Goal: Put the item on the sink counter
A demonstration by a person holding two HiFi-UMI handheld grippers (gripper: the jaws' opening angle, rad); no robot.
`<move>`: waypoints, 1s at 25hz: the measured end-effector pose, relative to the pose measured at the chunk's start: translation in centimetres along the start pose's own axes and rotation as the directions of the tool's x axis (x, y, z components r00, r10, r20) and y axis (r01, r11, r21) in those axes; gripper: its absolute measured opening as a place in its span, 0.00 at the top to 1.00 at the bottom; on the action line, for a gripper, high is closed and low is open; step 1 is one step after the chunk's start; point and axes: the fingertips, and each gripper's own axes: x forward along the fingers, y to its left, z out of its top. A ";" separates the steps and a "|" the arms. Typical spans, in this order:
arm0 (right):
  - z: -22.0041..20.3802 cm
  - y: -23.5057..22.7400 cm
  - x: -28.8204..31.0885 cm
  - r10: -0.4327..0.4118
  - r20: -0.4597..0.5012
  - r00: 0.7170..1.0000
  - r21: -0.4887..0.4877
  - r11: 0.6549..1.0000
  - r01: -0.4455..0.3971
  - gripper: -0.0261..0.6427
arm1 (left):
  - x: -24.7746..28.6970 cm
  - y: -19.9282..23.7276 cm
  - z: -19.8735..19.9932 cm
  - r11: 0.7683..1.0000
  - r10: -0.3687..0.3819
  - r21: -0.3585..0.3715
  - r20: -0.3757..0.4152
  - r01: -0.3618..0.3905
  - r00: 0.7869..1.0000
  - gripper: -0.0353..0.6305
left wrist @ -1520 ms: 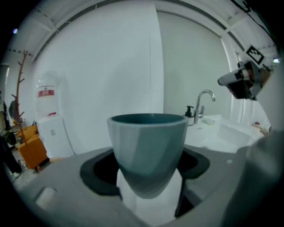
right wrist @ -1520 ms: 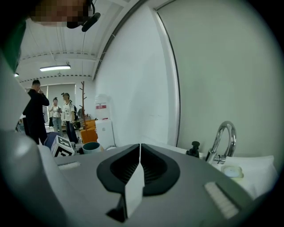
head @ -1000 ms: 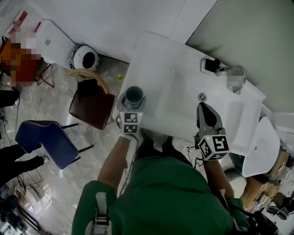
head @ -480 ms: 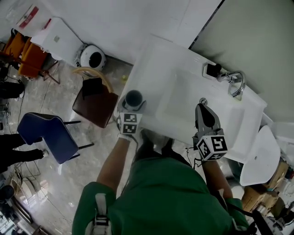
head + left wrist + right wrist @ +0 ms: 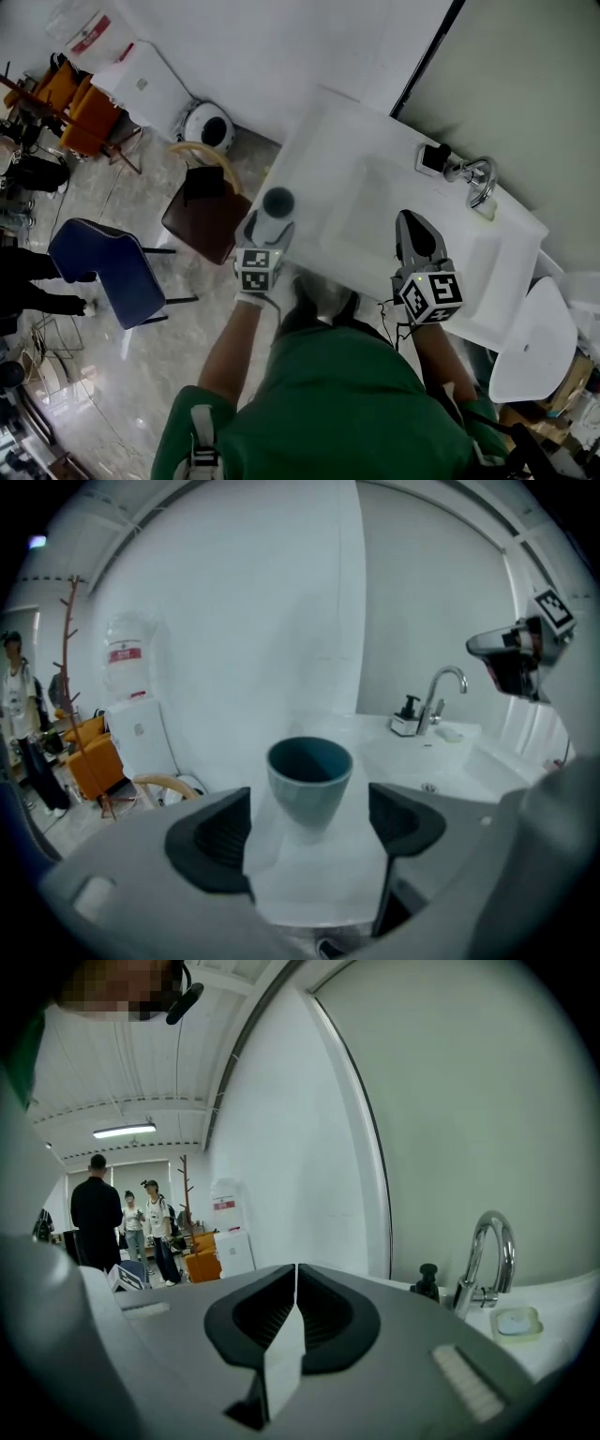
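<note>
**A:** Biggest thing first for us: the white sink counter stretches out ahead of both grippers. Its basin sits just ahead and to the left of the right gripper.

**B:** Yep, and that right gripper's clenched on nothing, jaws pressed together. We reckon it's just parked out of the way, since this looks like a one-handed job.

**A:** The left gripper is the busy one. Its jaws are opening, spread wide. The cup stands upright just ahead of them, in line with the gap, and the pads are clear of it on both sides. Released, we'd say.

**B:** Makes sense. The cup's down on the flat counter right in front of that gripper, so the item looks placed to us. Wide jaws should let us back off without knocking it.

**A:** Our count: one counter, one basin, one faucet, one cup, two grippers.
</note>
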 end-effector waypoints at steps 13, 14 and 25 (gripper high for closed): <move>7.1 1.0 -1.5 0.087 0.160 0.983 -0.021 0.996 -0.085 0.95 | -15.0 -0.3 14.4 0.983 0.169 -0.007 0.399 -0.181 0.902 0.69; 7.8 1.3 -1.7 0.093 0.175 0.980 -0.024 0.996 -0.090 0.95 | -16.1 -0.7 15.9 0.982 0.170 -0.003 0.434 -0.187 0.885 0.72; 13.7 2.3 -4.6 0.121 0.299 0.947 -0.053 0.993 -0.110 0.95 | -20.1 -6.2 27.6 0.989 0.039 0.088 0.627 -0.121 0.778 0.86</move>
